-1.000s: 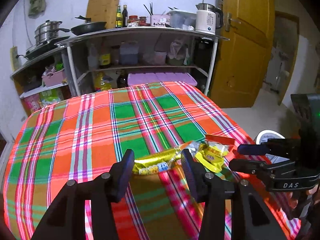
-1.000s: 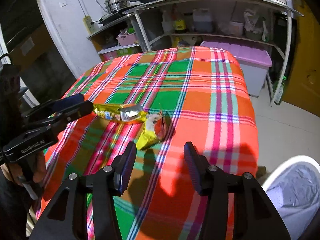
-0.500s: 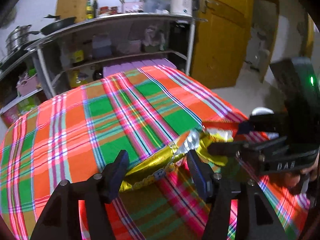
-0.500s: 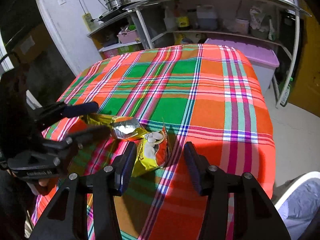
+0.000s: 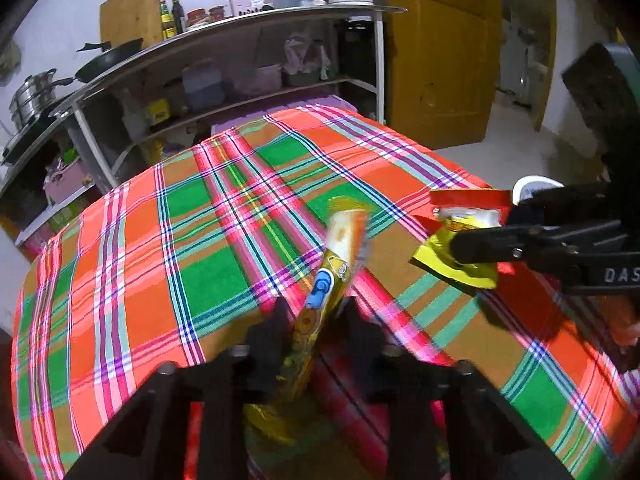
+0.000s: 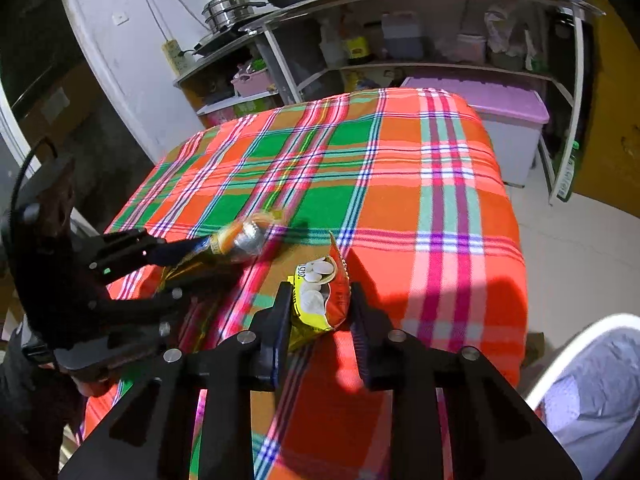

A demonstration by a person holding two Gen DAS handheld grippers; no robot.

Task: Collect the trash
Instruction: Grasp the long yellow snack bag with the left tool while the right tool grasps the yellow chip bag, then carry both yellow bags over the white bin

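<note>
Right wrist view: both hand-held grippers just closed near the table edge, the right hand-held gripper pinching the seed packet, the left hand-held gripper clamping the yellow wrapper; plaid beyond lies open.

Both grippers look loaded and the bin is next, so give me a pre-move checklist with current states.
1. Left gripper clamped on the long gold foil wrapper: ok; its jaws have just been closing and the wrapper sits pinched between them.
2. Right gripper clamped on the yellow and red snack packet: cannot tell; its jaws have just been closing around the packet, but pad contact on the right side is unclear.
3. Gold wrapper lifted off the orange and green plaid tablecloth: cannot tell, motion blur.
4. White bin with grey liner within view: ok, beside the table's near right corner.
5. Other trash on the cloth: ok, none visible.
</note>
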